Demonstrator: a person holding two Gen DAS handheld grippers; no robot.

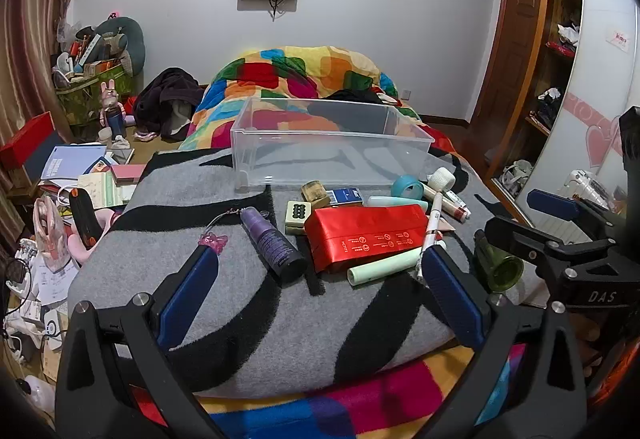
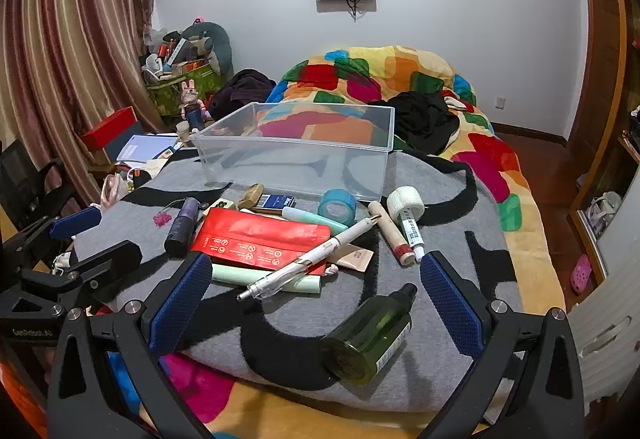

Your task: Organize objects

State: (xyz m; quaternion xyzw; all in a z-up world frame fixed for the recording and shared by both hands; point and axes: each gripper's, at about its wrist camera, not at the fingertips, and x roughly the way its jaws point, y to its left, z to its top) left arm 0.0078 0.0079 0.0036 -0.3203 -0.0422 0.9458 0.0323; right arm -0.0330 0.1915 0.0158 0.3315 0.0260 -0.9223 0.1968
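A clear plastic bin (image 1: 332,143) (image 2: 296,155) stands empty on a grey and black blanket (image 1: 240,319). In front of it lie a red pack (image 1: 368,235) (image 2: 260,239), a purple bottle (image 1: 272,243) (image 2: 182,223), a white pen (image 2: 312,259), a pale green tube (image 1: 384,265), a teal tape roll (image 2: 338,207) and a white bandage roll (image 2: 402,203). A dark green bottle (image 2: 372,335) (image 1: 498,263) lies nearest. My left gripper (image 1: 320,253) is open just short of the purple bottle and red pack. My right gripper (image 2: 316,259) is open above the pen and green bottle, holding nothing.
A colourful duvet (image 2: 400,79) with a black garment (image 2: 424,119) fills the bed behind the bin. Books, boxes and bags (image 1: 80,175) crowd the floor on the left. A wooden wardrobe (image 1: 560,59) stands on the right. Each gripper shows at the edge of the other's view.
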